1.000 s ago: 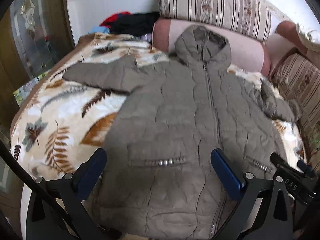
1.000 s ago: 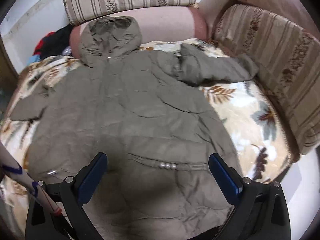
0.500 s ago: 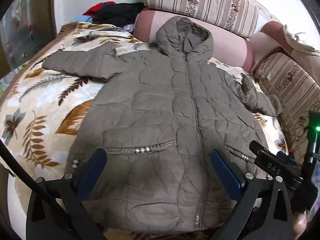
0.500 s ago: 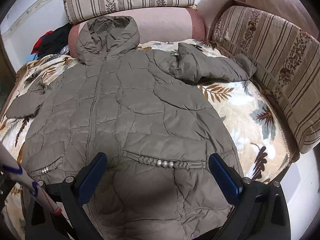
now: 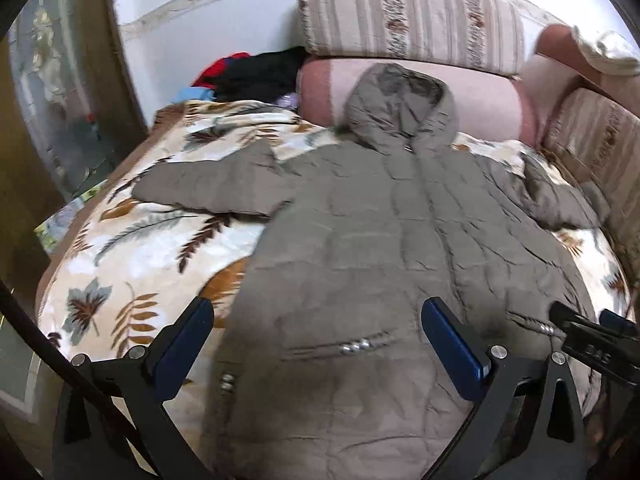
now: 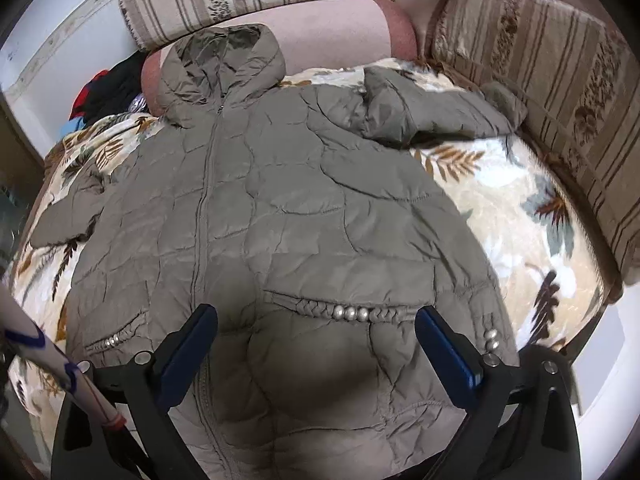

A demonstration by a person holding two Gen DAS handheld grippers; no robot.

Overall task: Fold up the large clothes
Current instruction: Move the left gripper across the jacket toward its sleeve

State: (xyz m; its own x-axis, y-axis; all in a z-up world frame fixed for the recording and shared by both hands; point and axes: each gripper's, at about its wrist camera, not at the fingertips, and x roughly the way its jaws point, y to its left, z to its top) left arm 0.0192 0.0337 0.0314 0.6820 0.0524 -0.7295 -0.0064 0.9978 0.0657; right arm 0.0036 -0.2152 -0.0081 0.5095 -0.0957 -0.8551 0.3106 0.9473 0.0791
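- Left gripper [image 5: 316, 346] and right gripper [image 6: 316, 346] — both with jaws spread wide, holding nothing, above the hem.
- Jacket [image 6: 280, 216] lies flat, zipped, front up on the leaf-print blanket [image 6: 516, 200], hood against the pink bolster [image 5: 480, 100].
- Fold sleeves inward first — grip each cuff, not the padding.
- Count: one jacket, two sleeves, two grippers.

Leaf-print sofa seat [image 6: 500, 200] — quilted jacket [image 6: 280, 220] spread flat

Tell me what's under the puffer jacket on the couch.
The jacket lies front-up, zipped, on a cream blanket with a leaf print; its hood rests against a pink bolster. Whatever lies beneath the jacket's body is covered and cannot be seen.
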